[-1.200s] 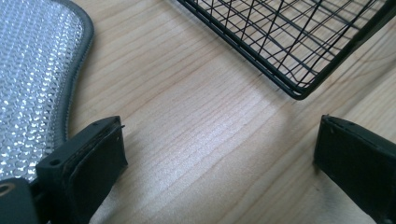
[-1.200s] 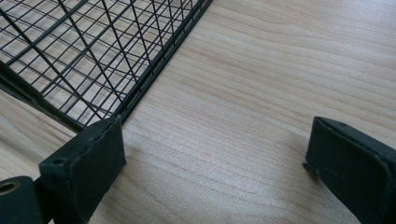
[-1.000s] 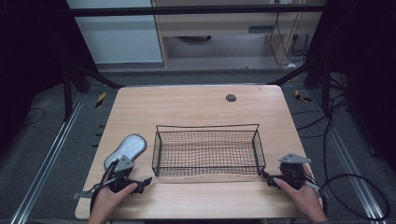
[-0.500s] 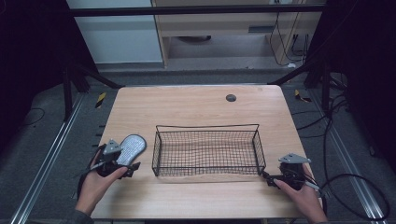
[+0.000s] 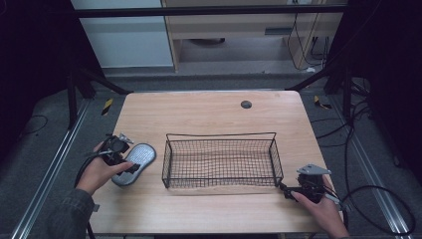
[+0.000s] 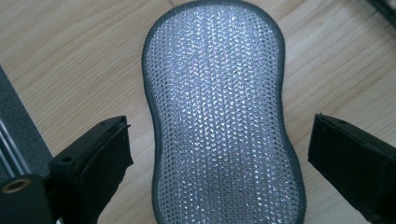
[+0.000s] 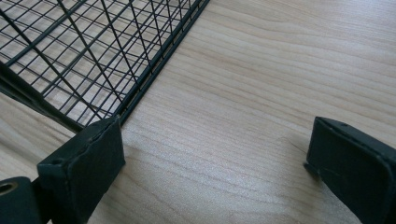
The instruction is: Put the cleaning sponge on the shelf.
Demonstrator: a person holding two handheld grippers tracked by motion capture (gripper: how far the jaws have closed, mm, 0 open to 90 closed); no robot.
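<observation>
A silver-grey mesh scrubbing pad (image 5: 135, 162) (image 6: 223, 112) with a dark rim lies flat on the wooden table, left of a black wire basket (image 5: 222, 160). My left gripper (image 5: 130, 168) (image 6: 224, 163) is open and hovers right over the pad, one jaw on either side of its narrow waist. My right gripper (image 5: 284, 189) (image 7: 219, 163) is open at the basket's near right corner (image 7: 112, 88), with bare wood between its jaws.
The wooden table (image 5: 209, 114) has a dark round hole (image 5: 246, 104) near its far edge. The wire basket stands in the middle with nothing in it. Cables trail off the table's right side.
My left gripper has moved away from the table's front edge toward the pad and now straddles it. The right gripper has stayed put.
</observation>
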